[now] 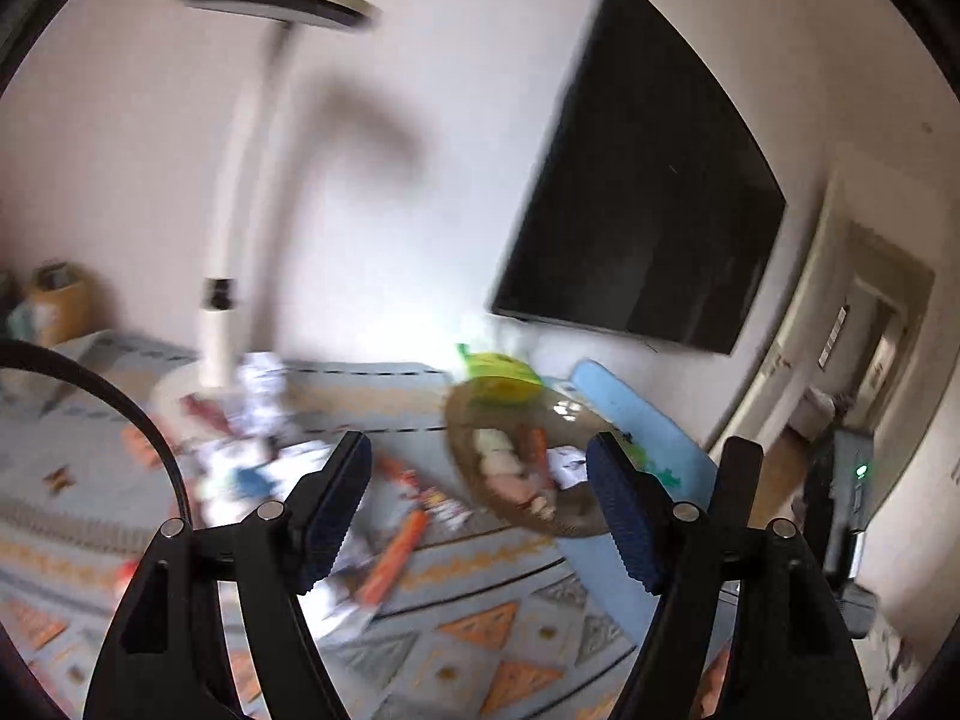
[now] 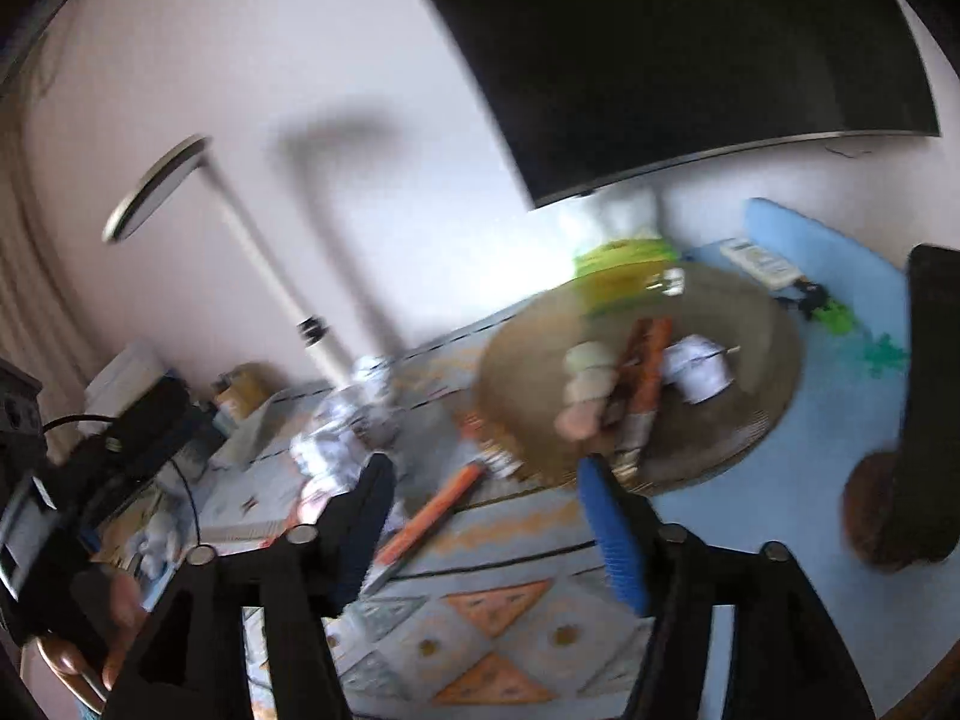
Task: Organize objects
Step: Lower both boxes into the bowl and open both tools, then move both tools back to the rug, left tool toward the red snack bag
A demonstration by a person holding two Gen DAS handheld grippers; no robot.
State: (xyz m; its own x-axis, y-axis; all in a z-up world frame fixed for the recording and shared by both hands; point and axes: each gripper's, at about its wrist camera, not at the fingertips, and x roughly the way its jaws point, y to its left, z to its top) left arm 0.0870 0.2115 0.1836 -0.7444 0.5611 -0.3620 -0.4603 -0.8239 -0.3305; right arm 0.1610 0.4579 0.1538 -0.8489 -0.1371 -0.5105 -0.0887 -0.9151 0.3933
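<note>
The left gripper (image 1: 480, 504) and the right gripper (image 2: 480, 522) both stand spread and empty above the patterned worktop (image 1: 480, 630). The round tray (image 2: 750, 360) of snacks lies just ahead, with an orange stick packet (image 2: 438, 510) between the right gripper's fingers.

The left gripper (image 1: 477, 510) is seen open and empty at the bottom. A plate (image 1: 528, 456) of snacks is blurred at centre right, a lamp (image 1: 240, 210) at upper left.

free: patterned cloth (image 2: 498, 606) near side | blocked: round tray (image 2: 750, 384), lamp post (image 1: 225, 252), wrappers (image 1: 252, 438)
</note>
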